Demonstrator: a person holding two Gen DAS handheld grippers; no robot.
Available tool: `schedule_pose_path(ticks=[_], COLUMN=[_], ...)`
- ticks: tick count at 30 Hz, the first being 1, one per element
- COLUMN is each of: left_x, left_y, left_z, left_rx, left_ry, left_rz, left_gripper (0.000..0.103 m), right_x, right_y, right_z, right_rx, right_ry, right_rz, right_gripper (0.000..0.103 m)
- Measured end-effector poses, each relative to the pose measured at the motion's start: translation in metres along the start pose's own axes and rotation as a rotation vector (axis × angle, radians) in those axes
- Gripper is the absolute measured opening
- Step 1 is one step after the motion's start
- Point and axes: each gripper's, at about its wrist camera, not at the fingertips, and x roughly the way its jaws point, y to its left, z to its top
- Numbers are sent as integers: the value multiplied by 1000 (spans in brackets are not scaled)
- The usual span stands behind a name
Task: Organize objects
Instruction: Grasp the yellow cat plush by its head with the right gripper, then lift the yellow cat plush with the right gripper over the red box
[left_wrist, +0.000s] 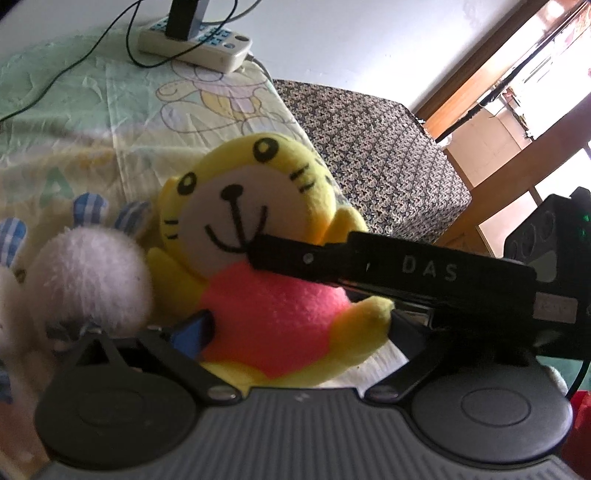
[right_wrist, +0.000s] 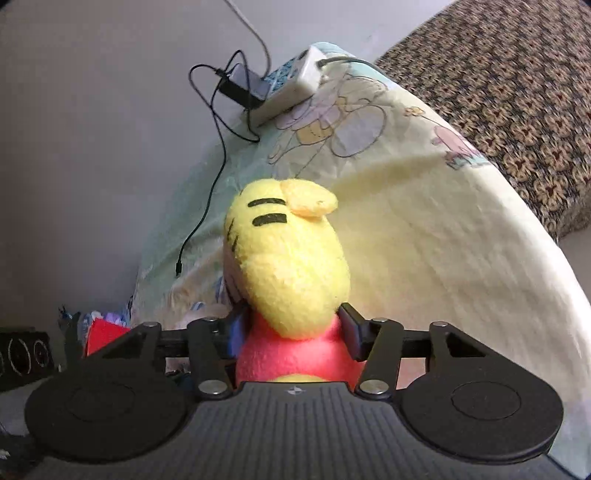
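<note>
My right tongs (right_wrist: 295, 339) pinch the yellow tiger plush (left_wrist: 258, 236) at the neck of its pink body, jaws part open around it, holding it upright over the bed sheet (right_wrist: 424, 240). My left tongs (left_wrist: 295, 328) stand wide, pads off the toy, flanking its belly. A white plush (left_wrist: 85, 277) sits just beside it, so I judge I'm lining them up.
</note>
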Motion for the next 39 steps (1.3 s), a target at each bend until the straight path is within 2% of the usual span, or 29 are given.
schedule_pose_path(ticks=[4,14,25,31,34,39], left_x=[-3,-28,-72,-108,-126,-159], left_y=[-4,-34,-57,-55,-49,-22], left_z=[-1,-24,-62,-85,-94,-101], left_rx=[7,85,176,223,246,221], left_ry=[0,-11,-74,-143,-177,-214], left_rz=[-5,-48,-28,7,25,24], left_gripper=[98,97,97,97,97,96], right_x=[-9,-52,-81,-74,-71,-60], right_y=[-4,-1,27,58,78,109], right_z=[-3,-26,-60,-81,-91,-103], right_rx=[12,16,-31,-92,-131,-141], right_ry=[2,-38,-67,-36,-55,-49], right_rz=[27,33,69,102,107,137], right_gripper=[45,45,45,45,45,45])
